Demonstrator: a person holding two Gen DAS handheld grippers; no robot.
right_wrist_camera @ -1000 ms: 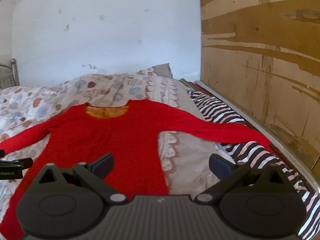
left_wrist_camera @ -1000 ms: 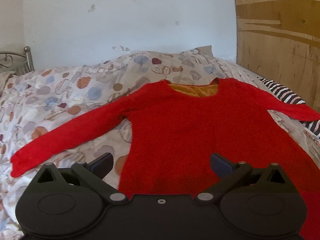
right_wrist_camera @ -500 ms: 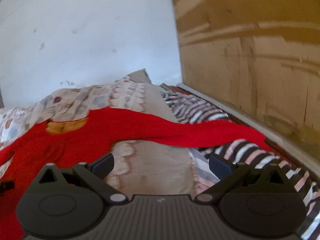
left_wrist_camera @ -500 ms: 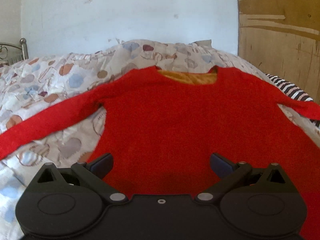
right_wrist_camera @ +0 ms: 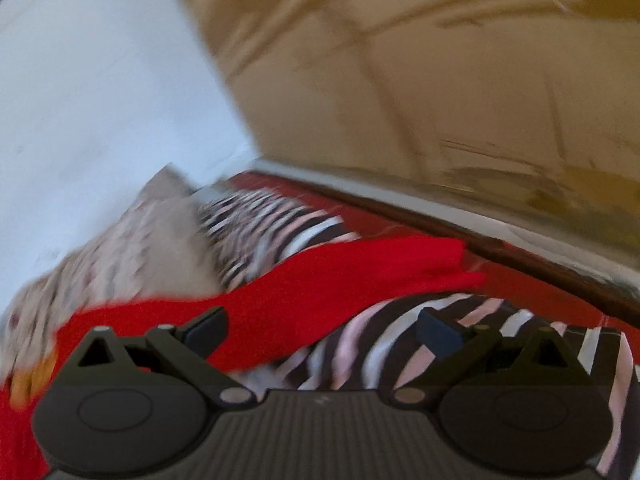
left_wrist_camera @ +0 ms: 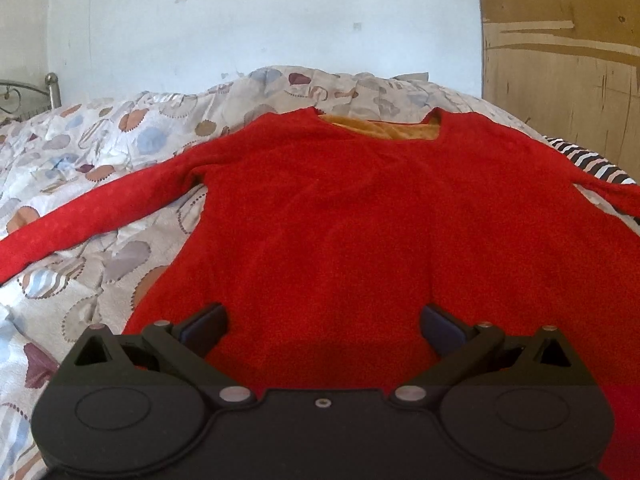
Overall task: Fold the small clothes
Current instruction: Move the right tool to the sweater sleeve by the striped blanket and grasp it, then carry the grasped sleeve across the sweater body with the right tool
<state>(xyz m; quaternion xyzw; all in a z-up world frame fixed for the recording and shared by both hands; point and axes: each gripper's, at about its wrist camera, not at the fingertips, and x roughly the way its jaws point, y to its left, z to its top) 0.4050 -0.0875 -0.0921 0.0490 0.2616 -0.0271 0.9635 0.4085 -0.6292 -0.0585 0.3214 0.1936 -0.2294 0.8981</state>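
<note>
A red long-sleeved top lies flat on the bed, both sleeves spread out, its orange lining showing at the neckline. My left gripper hovers open over the lower body of the top, nothing between its fingers. In the blurred, tilted right wrist view, the top's right sleeve stretches across a striped cloth. My right gripper stands wide over that sleeve, its jaws closing; part of the sleeve lies between the fingers, and the pads do not press on it.
A quilt printed with coloured blobs covers the bed. A black, white and pink striped cloth lies at the right side by a wooden panel. A white wall stands behind, and a metal bed frame shows far left.
My right gripper has swung right from the top's body to its right sleeve and rolled, tilting the view. My left gripper has sunk closer to the top's lower body.
</note>
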